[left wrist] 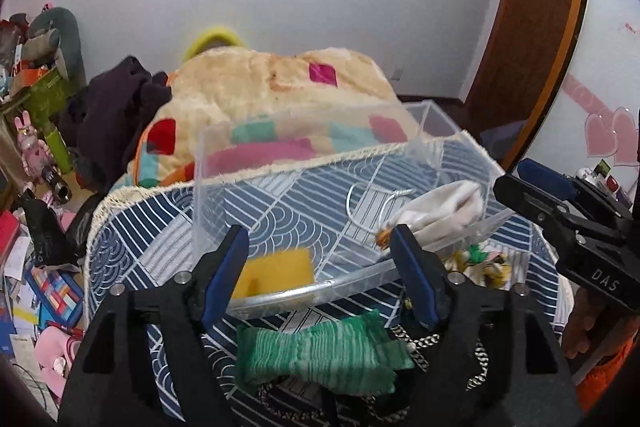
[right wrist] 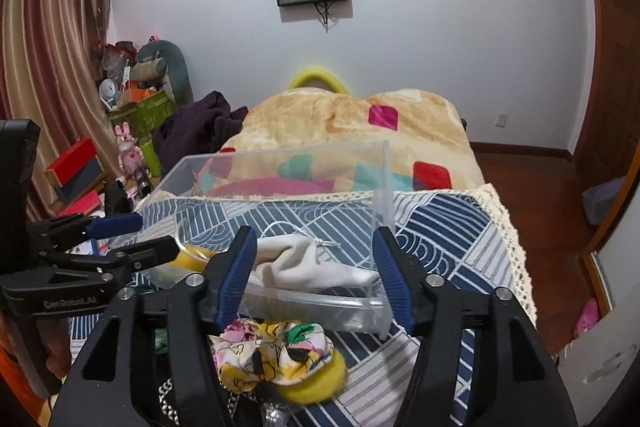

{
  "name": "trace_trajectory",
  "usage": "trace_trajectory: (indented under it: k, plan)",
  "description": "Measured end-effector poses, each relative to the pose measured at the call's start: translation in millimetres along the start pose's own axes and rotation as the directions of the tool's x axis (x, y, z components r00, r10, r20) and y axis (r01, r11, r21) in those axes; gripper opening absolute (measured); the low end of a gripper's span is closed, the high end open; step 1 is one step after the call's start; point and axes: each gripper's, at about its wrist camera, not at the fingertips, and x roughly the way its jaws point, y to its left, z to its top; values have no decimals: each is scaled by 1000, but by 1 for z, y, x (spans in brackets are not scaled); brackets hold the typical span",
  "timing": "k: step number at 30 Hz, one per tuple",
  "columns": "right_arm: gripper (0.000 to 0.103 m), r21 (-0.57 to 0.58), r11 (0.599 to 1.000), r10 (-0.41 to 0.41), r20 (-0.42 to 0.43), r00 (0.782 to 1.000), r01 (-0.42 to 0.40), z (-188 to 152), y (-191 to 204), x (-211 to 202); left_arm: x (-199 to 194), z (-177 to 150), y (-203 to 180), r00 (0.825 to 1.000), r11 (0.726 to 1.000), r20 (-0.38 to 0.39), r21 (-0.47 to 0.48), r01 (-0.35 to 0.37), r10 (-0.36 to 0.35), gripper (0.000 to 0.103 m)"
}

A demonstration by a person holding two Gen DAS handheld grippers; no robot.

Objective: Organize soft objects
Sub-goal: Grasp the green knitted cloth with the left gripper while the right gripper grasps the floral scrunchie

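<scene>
A clear plastic bin (left wrist: 216, 155) (right wrist: 380, 171) stands on the blue patterned bedspread. Inside lie a yellow sponge (left wrist: 276, 273) (right wrist: 192, 255) and a white cloth (left wrist: 440, 213) (right wrist: 312, 263). A green cloth (left wrist: 320, 355) lies in front of the bin, just below my left gripper (left wrist: 318, 263), which is open and empty. A floral scrunchie (right wrist: 276, 351) with a yellow soft piece (right wrist: 320, 383) lies below my right gripper (right wrist: 314, 263), also open and empty. Each gripper shows in the other's view: the right one (left wrist: 560, 203) at the right edge, the left one (right wrist: 132, 235) at the left edge.
A chain strap (left wrist: 432, 343) and dark items lie near the green cloth. A cream patchwork blanket (right wrist: 360, 131) and a dark garment (right wrist: 200, 127) lie behind the bin. Toys and boxes (right wrist: 136, 95) clutter the floor at left. A wooden door (left wrist: 536, 27) is at right.
</scene>
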Motion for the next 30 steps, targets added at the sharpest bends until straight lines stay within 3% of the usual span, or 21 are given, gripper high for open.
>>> trace_trajectory:
  k: [5, 10, 20, 27, 29, 30]
  plan:
    - [62, 12, 1000, 6, 40, 999, -7, 0, -3, -20, -31, -1, -3, 997, 1000, 74, 16, -18, 16, 90]
    - [66, 11, 1000, 11, 48, 999, -12, -12, -3, -31, -47, -11, -1, 995, 1000, 100, 16, -20, 18, 94]
    - [66, 2, 998, 61, -60, 996, -61, -49, 3, -13, -26, -60, -2, 999, 999, -18, 41, 31, -31, 94]
    - [66, -45, 996, 76, -110, 991, -81, -48, 13, 8, -1, -73, -1, 995, 999, -92, 22, 49, -47, 94]
    - [60, -50, 995, 81, -127, 989, -88, -48, 15, 12, 6, -71, 1, 993, 999, -104, 1, 50, -49, 91]
    - [50, -52, 995, 83, -135, 987, -91, -49, 15, 13, 7, -72, 1, 993, 998, -105, -9, 55, -56, 88]
